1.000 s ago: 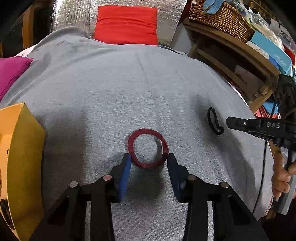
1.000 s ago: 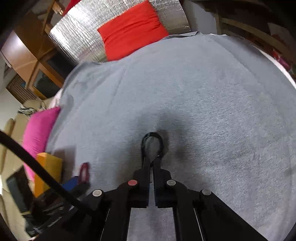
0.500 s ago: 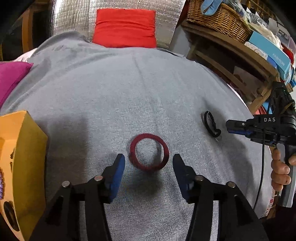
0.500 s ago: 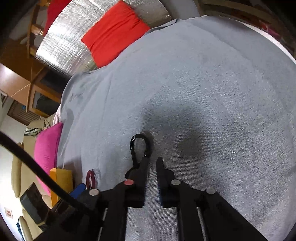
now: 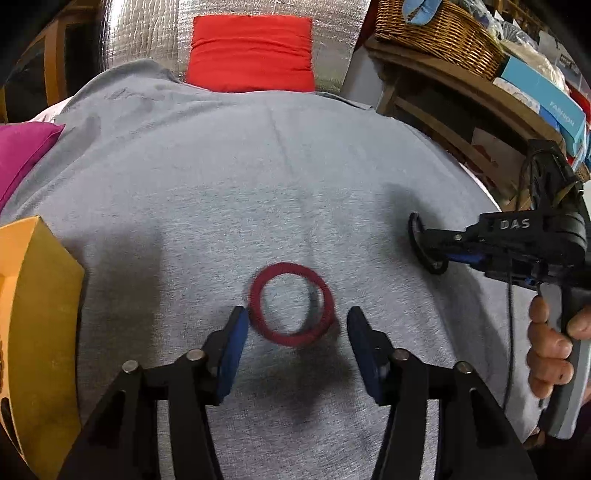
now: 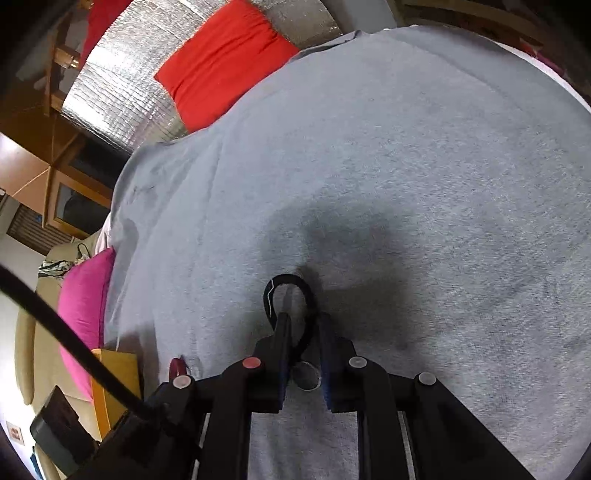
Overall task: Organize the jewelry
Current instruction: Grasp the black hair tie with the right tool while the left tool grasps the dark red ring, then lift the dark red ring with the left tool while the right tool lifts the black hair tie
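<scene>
A dark red bangle lies blurred on the grey cloth, between the blue pads of my left gripper. Its jaws are closing. The bangle's left edge is at the left pad and the right pad stands apart from it. A black loop bracelet with a small silver round charm lies under my right gripper. The jaws stand slightly apart, with one strand running loose between them. From the left wrist, my right gripper sits on the black bracelet, at the bangle's right.
A yellow box stands at the cloth's left edge, beside a pink cushion. A red cushion leans on silver foil at the back. Wooden shelves with a wicker basket stand on the right. A hand holds the right gripper's handle.
My right gripper went from shut on the black bracelet to slightly parted, rolled and moved in over it. The left jaws widened around the red bangle, which now looks blurred.
</scene>
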Tool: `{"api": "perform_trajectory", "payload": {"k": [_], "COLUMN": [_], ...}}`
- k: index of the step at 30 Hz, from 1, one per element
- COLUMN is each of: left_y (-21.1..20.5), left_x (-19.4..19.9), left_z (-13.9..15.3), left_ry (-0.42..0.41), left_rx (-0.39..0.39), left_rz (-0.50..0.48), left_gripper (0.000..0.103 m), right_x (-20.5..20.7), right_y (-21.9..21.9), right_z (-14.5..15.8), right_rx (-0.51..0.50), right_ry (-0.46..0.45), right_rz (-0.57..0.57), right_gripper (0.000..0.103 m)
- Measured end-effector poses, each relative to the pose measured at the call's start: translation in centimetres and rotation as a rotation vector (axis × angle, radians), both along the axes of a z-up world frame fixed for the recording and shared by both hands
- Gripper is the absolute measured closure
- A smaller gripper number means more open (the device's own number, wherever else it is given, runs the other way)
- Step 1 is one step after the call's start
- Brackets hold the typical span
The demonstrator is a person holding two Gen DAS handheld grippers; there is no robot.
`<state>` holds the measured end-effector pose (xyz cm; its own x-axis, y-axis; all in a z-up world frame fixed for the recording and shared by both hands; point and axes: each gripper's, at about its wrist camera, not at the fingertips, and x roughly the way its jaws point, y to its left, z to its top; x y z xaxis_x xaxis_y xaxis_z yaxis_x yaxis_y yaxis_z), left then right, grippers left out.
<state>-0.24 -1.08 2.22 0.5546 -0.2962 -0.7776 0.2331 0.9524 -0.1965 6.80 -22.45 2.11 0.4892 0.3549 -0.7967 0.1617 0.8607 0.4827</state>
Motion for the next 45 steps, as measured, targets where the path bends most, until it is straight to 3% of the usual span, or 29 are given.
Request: {"api": "perform_trajectory", "payload": {"k": [6, 9, 22, 30, 39, 42, 45], "left_y": [0.0, 0.3, 0.4, 0.4, 1.1, 1.3, 1.1], "left_x": [0.0, 0.0, -1.2, -2.3, -2.1, -2.2, -2.5], "left_z": [-0.1, 0.0, 1.7, 2.4, 2.4, 2.6, 2.8], "left_ry": [-0.010, -0.010, -0.072, -0.088, -0.074, -0.075, -0.079], "left_rx": [0.006, -0.010, 0.005, 0.009, 0.016, 0.018, 0.014], "left_rz": [-0.003, 0.007, 0.036, 0.026, 0.034, 0.037, 0.042], "left_gripper": [0.079, 0.084, 0.085, 0.085, 0.085, 0.085, 0.085], "right_x": [-0.4, -0.7, -1.7, -1.1, -0.2, -0.2, -0.4], "right_y": [1.2, 1.4, -0.9, -1.4, 1.7, 2.7, 3.0], "right_z": [0.9, 1.5, 2.7, 1.5, 0.3, 0.4, 0.6], "right_rx": [-0.045, -0.032, 0.024, 0.016, -0.078, -0.126, -0.131], "right_ry": [-0.059, -0.083, -0.094, -0.042, -0.060, -0.078, -0.092], "right_rz": [0.047, 0.059, 0.042, -0.004, 0.060, 0.091, 0.115], "right_gripper": [0.092, 0.092, 0.092, 0.074, 0.075, 0.090, 0.091]}}
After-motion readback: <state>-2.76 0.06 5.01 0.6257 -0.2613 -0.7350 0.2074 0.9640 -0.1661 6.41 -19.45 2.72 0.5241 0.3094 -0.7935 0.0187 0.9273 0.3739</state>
